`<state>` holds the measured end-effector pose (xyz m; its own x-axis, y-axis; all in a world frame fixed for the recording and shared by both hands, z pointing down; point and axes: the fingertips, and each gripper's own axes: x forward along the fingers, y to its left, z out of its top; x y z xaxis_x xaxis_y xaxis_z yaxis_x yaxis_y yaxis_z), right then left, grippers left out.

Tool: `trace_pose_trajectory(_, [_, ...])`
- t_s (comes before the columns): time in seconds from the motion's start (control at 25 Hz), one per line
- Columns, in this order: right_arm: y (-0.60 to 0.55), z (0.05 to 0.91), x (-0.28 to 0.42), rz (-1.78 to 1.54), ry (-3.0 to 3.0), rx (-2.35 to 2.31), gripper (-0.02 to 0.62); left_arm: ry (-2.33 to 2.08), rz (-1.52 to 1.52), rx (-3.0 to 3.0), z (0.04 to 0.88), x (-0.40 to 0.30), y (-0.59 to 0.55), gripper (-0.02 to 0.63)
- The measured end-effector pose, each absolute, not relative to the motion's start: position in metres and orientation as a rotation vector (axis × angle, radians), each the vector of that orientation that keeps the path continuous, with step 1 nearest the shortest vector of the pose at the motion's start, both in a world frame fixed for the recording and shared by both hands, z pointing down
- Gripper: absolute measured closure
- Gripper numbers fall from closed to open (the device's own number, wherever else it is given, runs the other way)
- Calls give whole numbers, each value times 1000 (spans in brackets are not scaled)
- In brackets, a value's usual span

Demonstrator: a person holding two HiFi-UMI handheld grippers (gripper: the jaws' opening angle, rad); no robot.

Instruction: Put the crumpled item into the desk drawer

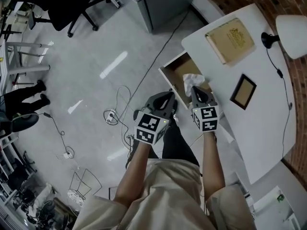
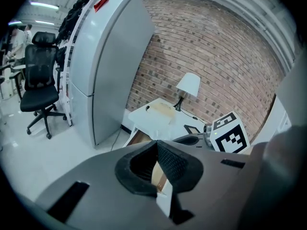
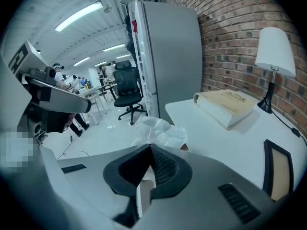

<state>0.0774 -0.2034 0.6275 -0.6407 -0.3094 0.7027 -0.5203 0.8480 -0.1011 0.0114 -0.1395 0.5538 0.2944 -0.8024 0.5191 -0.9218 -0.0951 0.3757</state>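
Note:
The crumpled white paper (image 1: 193, 80) hangs over the open desk drawer (image 1: 175, 70), whose wooden inside shows at the white desk's (image 1: 259, 128) left edge. My right gripper (image 1: 194, 90) is shut on the paper's near end. In the right gripper view the paper (image 3: 159, 130) bulges just past the closed right gripper (image 3: 150, 150). My left gripper (image 1: 169, 98) hovers beside the drawer's front corner, to the left of the right one. In its own view the left gripper (image 2: 156, 145) is shut with nothing in it, and the drawer (image 2: 138, 138) lies just ahead.
On the desk lie a tan book (image 1: 230, 40), a dark picture frame (image 1: 243, 91) and a white lamp (image 1: 291, 29). A grey cabinet (image 1: 163, 1) stands beyond the drawer. Cables and a power strip (image 1: 111, 116) lie on the floor to the left.

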Motion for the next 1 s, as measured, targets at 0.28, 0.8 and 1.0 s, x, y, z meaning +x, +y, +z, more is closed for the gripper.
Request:
trace_pose_trajectory(0.28, [-209, 662, 87, 358, -2259, 553, 572, -1523, 249, 1924, 575, 18, -144, 591])
trace_pose_trajectory(0.8, [-207, 711, 82, 319, -2204, 494, 572, -1500, 229, 1910, 614, 19, -151, 591])
trace_pose_trajectory(1.0, [-211, 732, 83, 299, -2169, 485, 572, -1507, 218, 1911, 626, 14, -156, 591])
